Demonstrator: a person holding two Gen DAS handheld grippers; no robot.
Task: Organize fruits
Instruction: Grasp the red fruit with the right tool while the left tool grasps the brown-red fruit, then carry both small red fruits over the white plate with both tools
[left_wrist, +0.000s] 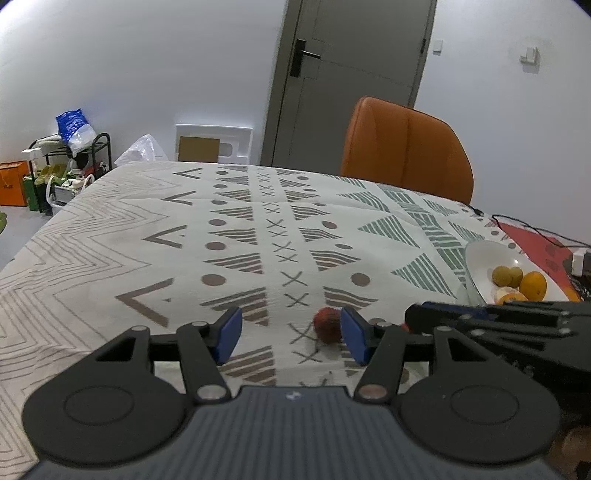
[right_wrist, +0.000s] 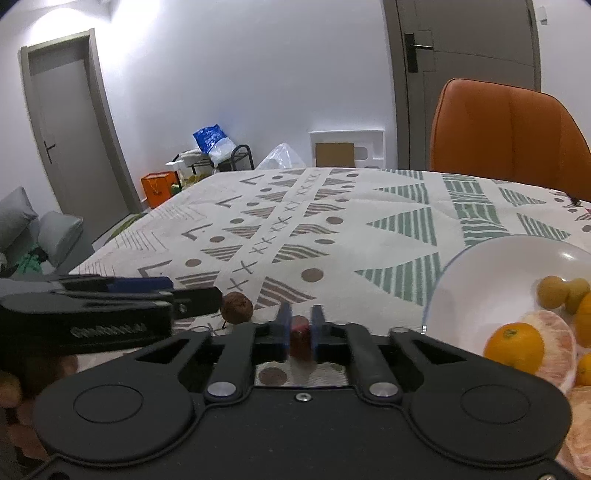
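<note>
In the left wrist view my left gripper (left_wrist: 291, 319) stands open low over the patterned tablecloth. A small reddish-brown round fruit (left_wrist: 327, 325) lies on the cloth right against the inner side of its right pad; the left pad is well apart from it. The same fruit (right_wrist: 237, 307) shows in the right wrist view, at the tip of the left gripper (right_wrist: 216, 300). My right gripper (right_wrist: 300, 318) is shut on a small red fruit (right_wrist: 300, 338) just above the cloth. In the left wrist view the right gripper (left_wrist: 413, 318) reaches in from the right.
A white bowl (right_wrist: 480, 284) stands at the right with oranges (right_wrist: 513, 345), small yellow fruits (right_wrist: 552, 291) and peeled citrus pieces (right_wrist: 557, 354). The bowl (left_wrist: 484, 258) also shows in the left wrist view. An orange chair (left_wrist: 406, 147) stands behind the table. A black cable (left_wrist: 532, 229) lies at the far right.
</note>
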